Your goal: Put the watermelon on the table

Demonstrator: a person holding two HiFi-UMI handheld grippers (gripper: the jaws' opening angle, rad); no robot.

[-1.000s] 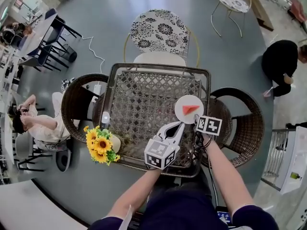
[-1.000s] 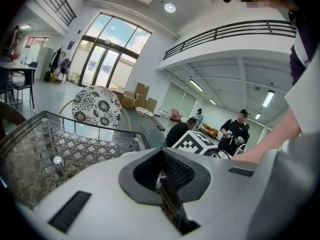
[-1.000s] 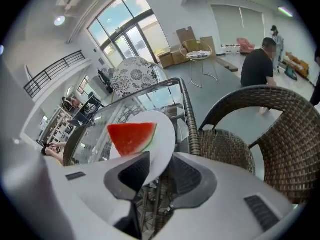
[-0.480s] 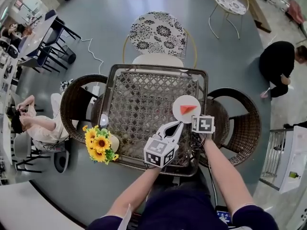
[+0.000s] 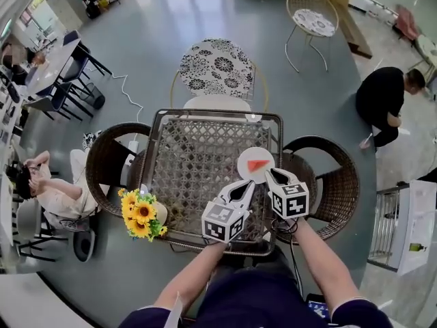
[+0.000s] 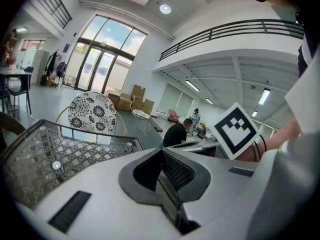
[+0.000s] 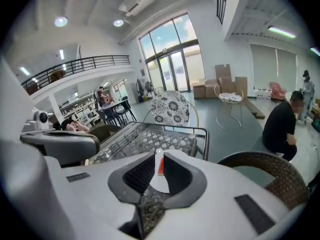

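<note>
Where plate (image 5: 244, 160) holds it, watermelon (image 5: 258, 164): red wedge.

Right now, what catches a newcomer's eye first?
The red watermelon slice on its white plate, at the right side of the woven table. Next, the sunflowers at the table's near-left corner. Over the near edge hover the left claw, shut, and the right claw, apart and empty, its jaws having just been closing.
</note>
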